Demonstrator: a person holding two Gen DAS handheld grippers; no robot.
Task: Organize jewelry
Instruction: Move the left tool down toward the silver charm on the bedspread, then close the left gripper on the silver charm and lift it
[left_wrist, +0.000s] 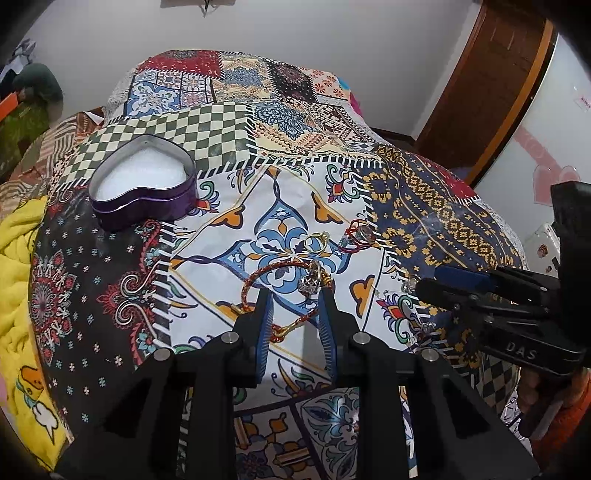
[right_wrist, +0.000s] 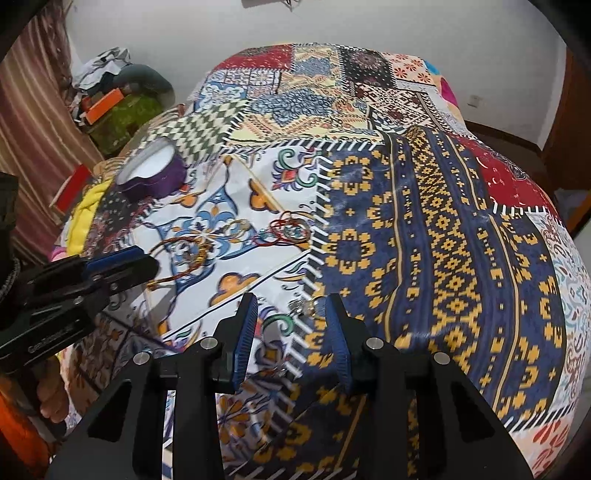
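The left gripper (left_wrist: 297, 291) points down at the patchwork bedspread (left_wrist: 424, 206), its blue-padded fingers (left_wrist: 266, 317) part-way apart on either side of a red-and-gold braided bracelet (left_wrist: 258, 280); a silver charm (left_wrist: 310, 282) sits just by the right fingertip, and whether the pads press on anything cannot be told. To its right, the right gripper (right_wrist: 291, 306) also points down, fingers standing apart, with a small clear-stone earring (right_wrist: 301, 306) lying between the tips, not clearly pinched. A little farther off, a gold ring (left_wrist: 316, 242) lies flat, and just right of it a red cord with a round pendant (left_wrist: 360, 234). Far left, a purple heart-shaped tin (left_wrist: 144, 184) stands open, white padding inside, well apart from the jewelry.
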